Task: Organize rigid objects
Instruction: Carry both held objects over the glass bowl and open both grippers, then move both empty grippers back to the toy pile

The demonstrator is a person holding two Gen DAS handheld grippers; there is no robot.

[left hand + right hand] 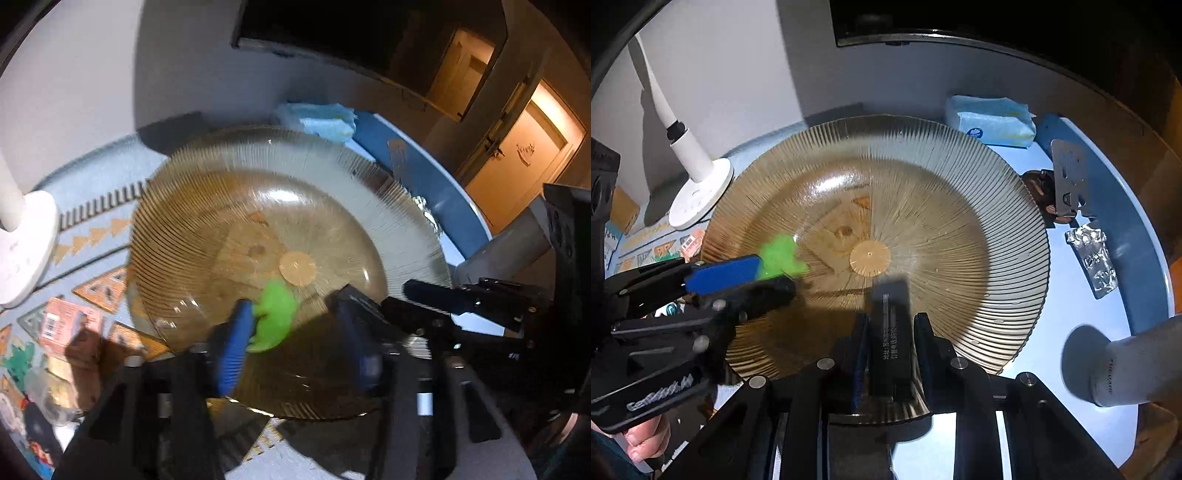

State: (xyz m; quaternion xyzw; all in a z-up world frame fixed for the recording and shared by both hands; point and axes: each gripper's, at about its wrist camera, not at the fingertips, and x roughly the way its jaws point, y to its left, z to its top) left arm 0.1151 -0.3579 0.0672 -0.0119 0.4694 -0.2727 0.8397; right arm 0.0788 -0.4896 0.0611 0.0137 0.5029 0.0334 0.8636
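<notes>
While the left wrist view is blurred, it shows the left tongs [295, 325] spread wide above a ribbed amber glass plate [229, 177], with a small green toy [275, 314] touching the inner face of the left blue finger [234, 350]. The other finger stands well apart from it, so the toy appears to be pressed or nudged rather than gripped, though blur prevents certainty. The toy's long axis runs roughly along the finger, pointing toward the plate's centre. The right tongs [436, 299] enter from the right at the plate's near rim. A lamp base [26, 251] stands to the left on the patterned table [92, 232].

From the right wrist view, the right tongs [888, 343] are narrowed onto the near rim of the plate, one finger above the glass and one apparently below. The left tongs reach in from the left, with the toy at their tip, inside the plate and left of its centre. A tissue pack [990, 122], a foil pack [1093, 258] and a sock [1126, 369] lie on the blue tray [1137, 236].

Risk: the toy, touched on one side only, could slide or roll across the smooth glass. The plate, held by one edge, could tip or slip if the rim grip is light.
</notes>
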